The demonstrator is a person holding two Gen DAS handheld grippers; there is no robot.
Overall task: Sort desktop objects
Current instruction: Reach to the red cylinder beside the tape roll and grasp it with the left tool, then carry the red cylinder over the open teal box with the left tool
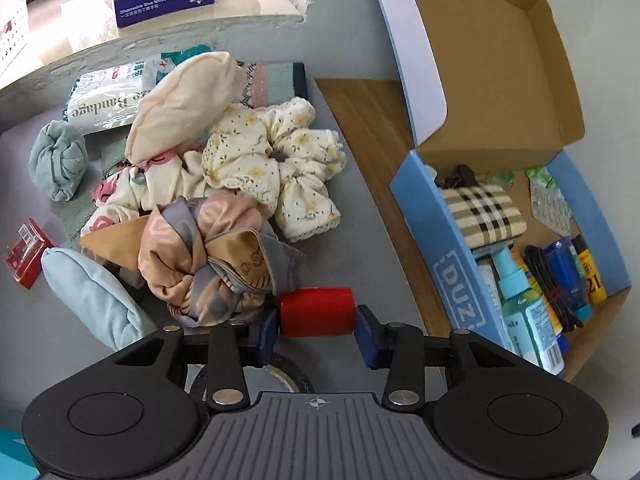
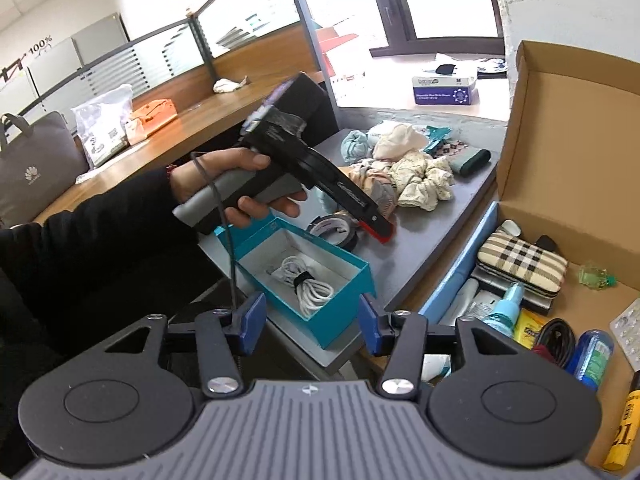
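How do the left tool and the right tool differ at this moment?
The left tool has a red spool between its fingers; the right tool holds nothing, and its fingers stand apart. The left tool is down at the grey desk beside the cloth pile; the right tool is raised above the teal box. Both have blue pads and black linkages.

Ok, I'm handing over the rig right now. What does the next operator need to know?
Left gripper: shut on the red spool, just above the grey desk.
Right gripper: open, empty, over the teal box holding a white cable.
Done: cardboard box already holds the plaid case, spray bottle and other small items.
Left: place the spool, then sort the cloth pile, black tape roll and small red box.
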